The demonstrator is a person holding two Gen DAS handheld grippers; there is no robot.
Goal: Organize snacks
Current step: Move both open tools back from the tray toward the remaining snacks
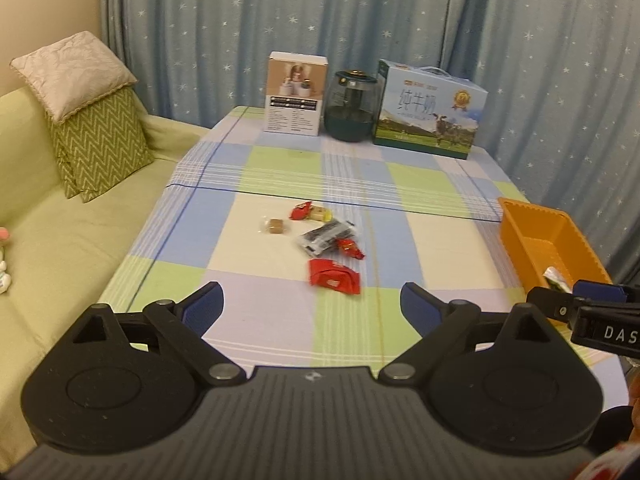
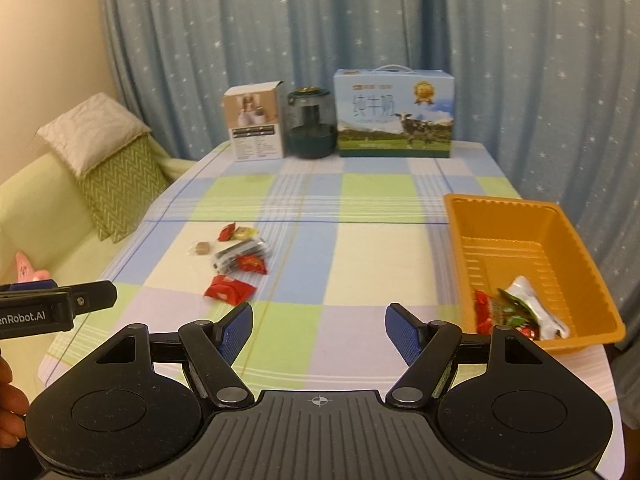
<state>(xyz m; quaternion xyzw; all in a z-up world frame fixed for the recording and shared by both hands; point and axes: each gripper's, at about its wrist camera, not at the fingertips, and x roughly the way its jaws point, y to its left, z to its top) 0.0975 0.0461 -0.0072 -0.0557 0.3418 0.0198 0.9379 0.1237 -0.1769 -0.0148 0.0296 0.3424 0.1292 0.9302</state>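
Note:
Several wrapped snacks lie loose mid-table: a large red packet (image 1: 335,276) (image 2: 229,289), a dark packet (image 1: 326,237) (image 2: 240,255), small red candies (image 1: 351,247) (image 2: 251,263), a brown candy (image 1: 275,226) (image 2: 202,247) and a red and yellow pair (image 1: 310,212) (image 2: 236,233). An orange tray (image 1: 560,226) (image 2: 568,240) at the right holds a red snack (image 2: 486,312) and a green-white packet (image 2: 532,308). My left gripper (image 1: 312,304) is open and empty, just short of the large red packet. My right gripper (image 2: 319,326) is open and empty, left of the tray.
A white box (image 1: 295,94) (image 2: 256,122), a dark glass jar (image 1: 351,106) (image 2: 311,124) and a blue milk carton (image 1: 430,110) (image 2: 394,114) stand along the table's far edge before a curtain. A green sofa with cushions (image 1: 92,136) (image 2: 116,176) is at the left.

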